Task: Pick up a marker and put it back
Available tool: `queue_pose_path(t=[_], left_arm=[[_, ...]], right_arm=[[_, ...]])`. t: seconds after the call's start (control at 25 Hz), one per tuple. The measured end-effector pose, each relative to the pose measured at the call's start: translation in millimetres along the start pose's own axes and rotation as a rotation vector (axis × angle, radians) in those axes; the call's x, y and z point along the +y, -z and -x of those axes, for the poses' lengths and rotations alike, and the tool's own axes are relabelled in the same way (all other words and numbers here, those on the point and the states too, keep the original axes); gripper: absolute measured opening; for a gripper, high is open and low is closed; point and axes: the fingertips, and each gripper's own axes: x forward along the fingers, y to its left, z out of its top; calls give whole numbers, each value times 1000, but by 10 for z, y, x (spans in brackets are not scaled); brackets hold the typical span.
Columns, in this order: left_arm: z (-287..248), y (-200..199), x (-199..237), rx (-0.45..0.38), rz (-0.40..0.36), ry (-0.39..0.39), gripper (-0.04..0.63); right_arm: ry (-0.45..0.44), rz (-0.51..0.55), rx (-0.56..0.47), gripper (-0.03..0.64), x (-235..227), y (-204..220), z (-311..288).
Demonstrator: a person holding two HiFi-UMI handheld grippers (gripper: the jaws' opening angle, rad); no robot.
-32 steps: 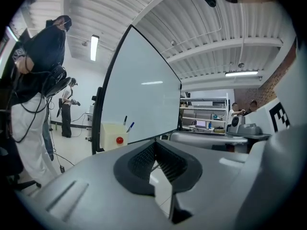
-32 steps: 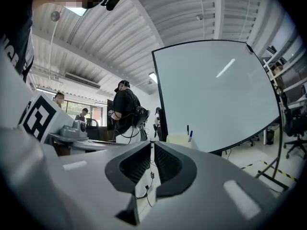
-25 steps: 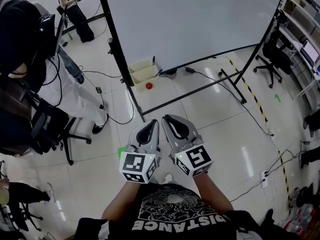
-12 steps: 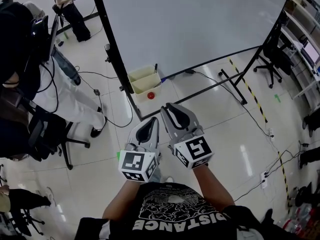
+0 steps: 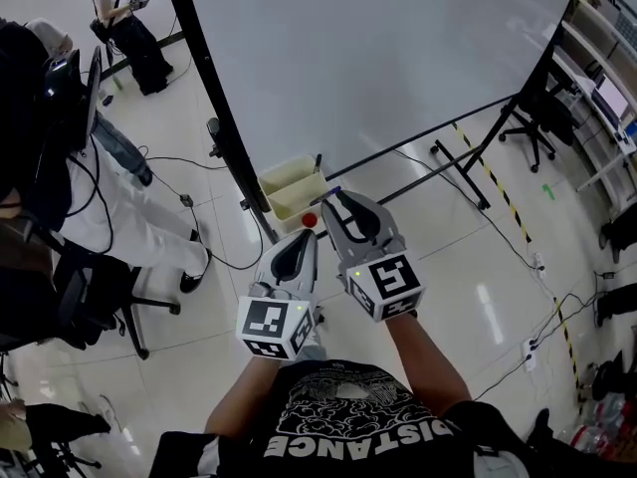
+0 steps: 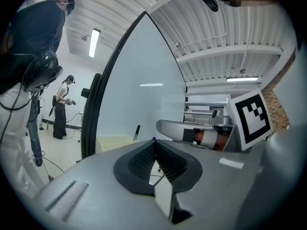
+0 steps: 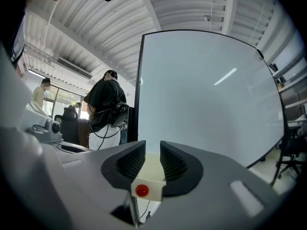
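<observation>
Marker (image 5: 318, 161) stands in tray (image 5: 289, 195); left gripper (image 5: 308, 236) fingers together, right gripper (image 5: 343, 197) fingers just opening, empty.

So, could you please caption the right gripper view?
Right gripper, empty jaws just opening, faces the cream tray below the whiteboard.

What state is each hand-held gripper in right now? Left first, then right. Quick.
Left hand-held gripper: closed, nothing between the jaws.
Right hand-held gripper: open and empty; the jaws have just been opening.

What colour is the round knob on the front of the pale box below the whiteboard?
The round knob is red; the right gripper view shows it best.
</observation>
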Motion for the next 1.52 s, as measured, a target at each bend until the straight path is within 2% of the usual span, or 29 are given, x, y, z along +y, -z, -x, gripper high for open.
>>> queue_pose_path(t=[0.44, 0.68, 1.08, 1.2, 1.28, 1.52], left_arm=[[-232, -59, 318, 7, 7, 28, 5], [-293, -96, 440, 9, 7, 31, 5], [-372, -123, 602, 16, 3, 30, 5], [-384, -107, 647, 22, 4, 29, 5], [-391, -110, 674, 23, 4, 28, 5], [-399, -120, 717, 24, 2, 28, 5]], right_arm=[[62, 26, 64, 94, -290, 97, -465], [71, 29, 106, 118, -390, 164, -671], [89, 8, 144, 118, -497, 325, -940], [103, 0, 147, 102, -529, 365, -978], [108, 5, 145, 48, -540, 368, -989], [103, -2, 137, 35, -507, 358, -1014]])
